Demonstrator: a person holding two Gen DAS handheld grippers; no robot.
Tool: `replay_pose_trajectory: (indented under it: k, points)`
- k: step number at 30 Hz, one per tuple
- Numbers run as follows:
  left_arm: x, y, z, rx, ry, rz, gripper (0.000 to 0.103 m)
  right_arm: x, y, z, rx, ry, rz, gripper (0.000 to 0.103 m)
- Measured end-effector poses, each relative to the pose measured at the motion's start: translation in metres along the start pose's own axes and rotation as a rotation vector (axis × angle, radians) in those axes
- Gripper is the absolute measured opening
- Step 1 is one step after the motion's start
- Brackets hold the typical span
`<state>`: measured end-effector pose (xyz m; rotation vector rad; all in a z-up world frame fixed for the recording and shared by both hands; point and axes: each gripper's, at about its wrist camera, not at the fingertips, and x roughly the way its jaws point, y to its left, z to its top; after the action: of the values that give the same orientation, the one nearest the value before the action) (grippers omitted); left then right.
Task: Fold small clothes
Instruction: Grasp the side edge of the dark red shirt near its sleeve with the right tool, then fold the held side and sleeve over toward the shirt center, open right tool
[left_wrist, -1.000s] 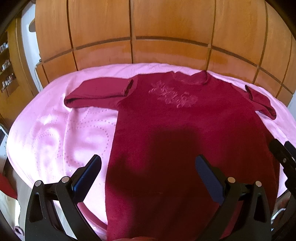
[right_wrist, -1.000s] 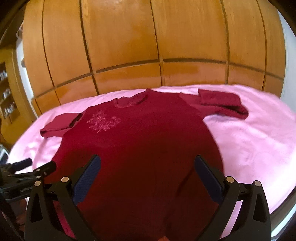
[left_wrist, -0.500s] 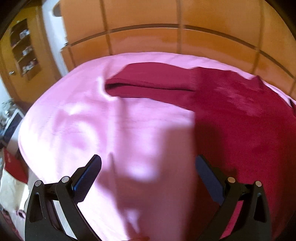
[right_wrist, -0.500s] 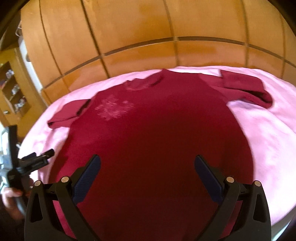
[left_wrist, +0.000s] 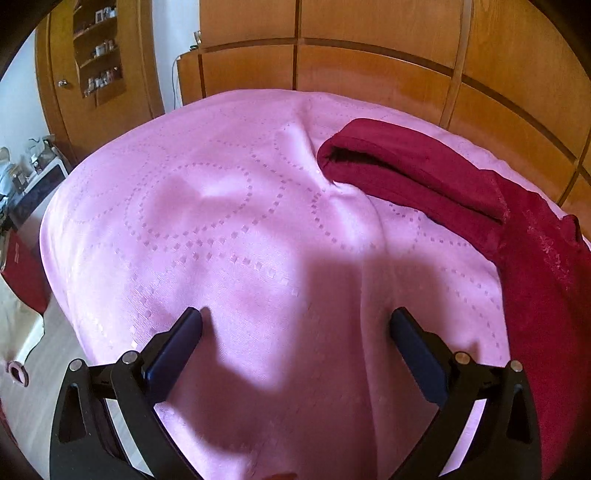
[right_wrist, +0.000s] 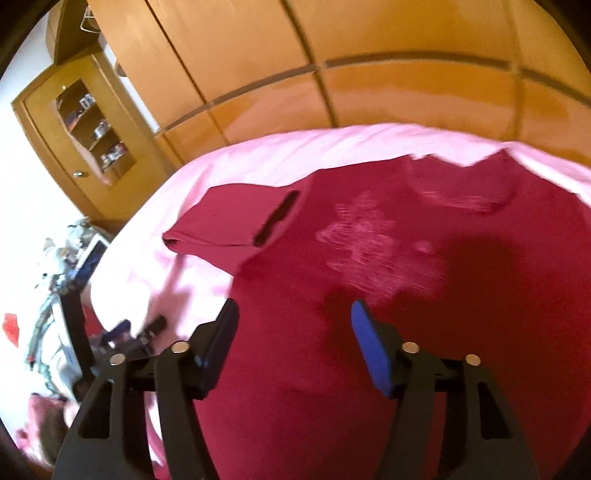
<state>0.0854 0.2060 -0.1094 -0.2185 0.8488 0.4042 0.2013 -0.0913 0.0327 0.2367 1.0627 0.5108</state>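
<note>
Shirt (right_wrist: 388, 332), dark red with a pale printed motif on the chest, lies spread flat on the pink bedspread (left_wrist: 221, 229), collar toward the wooden headboard (left_wrist: 369, 74). One sleeve (left_wrist: 406, 166) is folded back on itself near the bedspread's far edge. Left gripper (left_wrist: 295, 332) hangs over bare bedspread beside the shirt's side edge, jaws wide apart, nothing between them. Right gripper (right_wrist: 293, 317) is over the shirt body just inside that edge, below the folded sleeve; its jaws are closing, with no fabric visibly pinched yet. A wooden cabinet (right_wrist: 85, 129) stands beyond the bed's corner.
</note>
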Motion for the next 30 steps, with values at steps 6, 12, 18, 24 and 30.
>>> replay_pose_trajectory:
  k: [6, 12, 18, 24, 30]
  points:
    - [-0.003, -0.002, -0.012, 0.003, -0.087, 0.041, 0.101, 0.059, 0.018, 0.036, 0.035, 0.043, 0.07, 0.054]
    - [-0.007, 0.001, -0.017, 0.012, -0.121, 0.041, 0.101, 0.112, 0.02, 0.057, 0.138, 0.087, 0.123, 0.047]
    - [-0.009, 0.0, -0.015, 0.011, -0.113, 0.035, 0.101, 0.143, 0.008, 0.056, 0.302, 0.132, 0.163, 0.014]
    - [-0.017, 0.002, -0.005, -0.004, -0.091, -0.018, 0.101, 0.119, 0.017, 0.06, 0.238, 0.065, 0.186, 0.009]
    - [-0.028, -0.009, -0.002, 0.022, -0.104, -0.059, 0.101, 0.066, 0.012, 0.066, 0.161, -0.043, 0.152, 0.009]
